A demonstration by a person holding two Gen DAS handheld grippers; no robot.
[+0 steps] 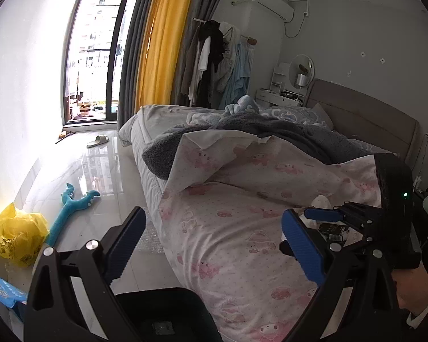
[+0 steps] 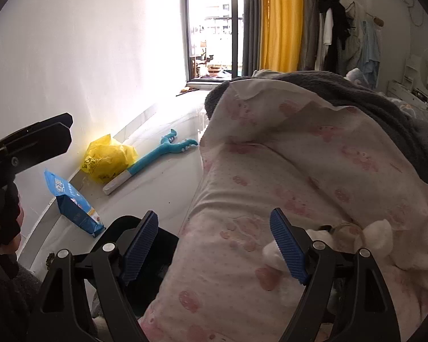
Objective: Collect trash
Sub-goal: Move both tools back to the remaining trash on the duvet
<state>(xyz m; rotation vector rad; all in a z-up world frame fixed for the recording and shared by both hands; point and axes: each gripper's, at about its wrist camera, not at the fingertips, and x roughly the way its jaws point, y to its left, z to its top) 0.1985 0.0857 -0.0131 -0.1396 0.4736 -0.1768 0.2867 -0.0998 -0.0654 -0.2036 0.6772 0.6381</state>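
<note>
With both the left gripper and right gripper seen wide and empty, tissue is noted on the quilt beside the right jaws, which are best lowered squarely over it before closing
</note>
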